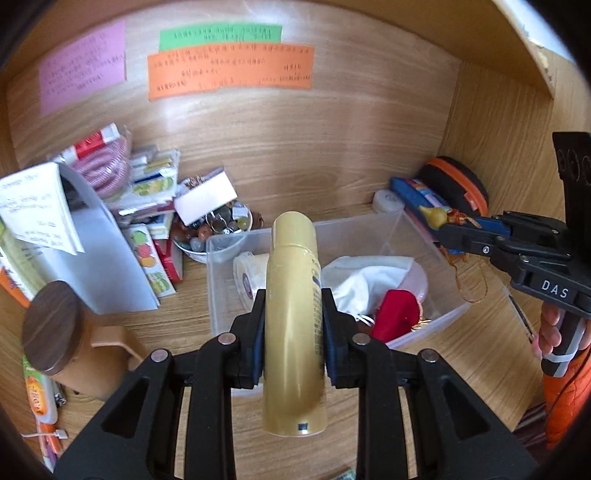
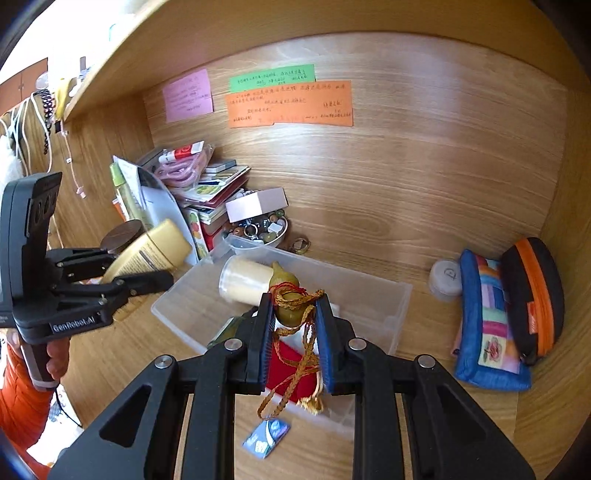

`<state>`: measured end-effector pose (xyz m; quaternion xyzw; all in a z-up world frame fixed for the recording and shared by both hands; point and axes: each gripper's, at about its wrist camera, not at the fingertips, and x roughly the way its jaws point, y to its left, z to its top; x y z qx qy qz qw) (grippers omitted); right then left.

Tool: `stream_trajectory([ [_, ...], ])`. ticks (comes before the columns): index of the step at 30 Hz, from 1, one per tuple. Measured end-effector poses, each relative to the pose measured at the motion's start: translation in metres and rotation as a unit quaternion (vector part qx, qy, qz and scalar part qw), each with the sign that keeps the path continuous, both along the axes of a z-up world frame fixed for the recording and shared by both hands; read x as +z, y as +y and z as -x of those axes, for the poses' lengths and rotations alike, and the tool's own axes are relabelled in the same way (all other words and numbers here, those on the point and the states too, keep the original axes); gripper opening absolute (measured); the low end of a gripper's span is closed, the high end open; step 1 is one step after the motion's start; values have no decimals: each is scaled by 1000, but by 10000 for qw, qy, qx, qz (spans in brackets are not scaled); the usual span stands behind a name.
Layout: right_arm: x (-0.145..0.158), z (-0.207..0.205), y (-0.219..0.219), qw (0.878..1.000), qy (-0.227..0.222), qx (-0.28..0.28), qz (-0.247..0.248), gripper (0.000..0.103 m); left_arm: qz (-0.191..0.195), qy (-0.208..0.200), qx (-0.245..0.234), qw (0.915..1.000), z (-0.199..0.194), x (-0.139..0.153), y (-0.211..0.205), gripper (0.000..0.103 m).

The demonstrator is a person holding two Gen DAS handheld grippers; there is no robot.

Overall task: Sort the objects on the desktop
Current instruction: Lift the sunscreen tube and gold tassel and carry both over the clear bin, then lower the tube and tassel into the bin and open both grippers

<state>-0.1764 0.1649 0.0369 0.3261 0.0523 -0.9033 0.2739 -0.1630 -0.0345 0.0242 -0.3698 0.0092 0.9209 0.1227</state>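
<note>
Left gripper (image 1: 293, 314) clamped on a gold tube bottle (image 1: 293, 295), pads pressing both sides of it, bottle running up the centre of the left wrist frame, held above the near edge of the clear plastic bin (image 1: 436, 236). Same bottle seen at left of the right wrist frame (image 2: 155, 251), tilted, in the left gripper (image 2: 144, 271). Right gripper (image 2: 293, 325) closed on a small yellow-green gourd charm (image 2: 291, 312) with red and gold braided cord (image 2: 295, 369) hanging down between the fingers; in the left wrist view it sits at right edge, gripper (image 1: 443, 225) holding the charm (image 1: 436, 216) over the bin's far right rim. Bin in lower centre of both views; inside: cream roll of tape (image 1: 251, 277), white cloth (image 1: 369, 280), red pouch (image 1: 397, 314). Left of bin: cluttered pile of booklets and packets (image 1: 147, 192), bowl of beads and trinkets (image 1: 218, 229), brown cup with dark wood lid (image 1: 55, 328) at lower left. Right of bin: blue patchwork pouch (image 2: 487, 325), black-orange zip case (image 2: 535, 295), small round white container (image 2: 445, 278). Pink (image 1: 83, 72), green (image 1: 219, 35), orange (image 1: 231, 70) paper notes on the wooden back wall at upper frame. Small blue card (image 2: 266, 437) lying on desk at bottom centre of right wrist view.
</note>
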Motion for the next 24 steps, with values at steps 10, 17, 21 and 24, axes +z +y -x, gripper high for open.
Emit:
stream_trajectory([
  [10,-39,44,-5,9990,-374,-161,-159,19,161,-335,61,9993,35,-35,2,25],
  [17,-63,68,-5,9977,-632,-217,-131,20,46,-506,12,9987,47,-47,0,25],
  [21,-73,74,-10,9973,-670,-194,-248,20,127,-522,-62,9985,49,-53,7,26],
  [24,-73,74,-12,9975,-618,-157,-303,21,223,-448,-62,9987,48,-51,12,26],
])
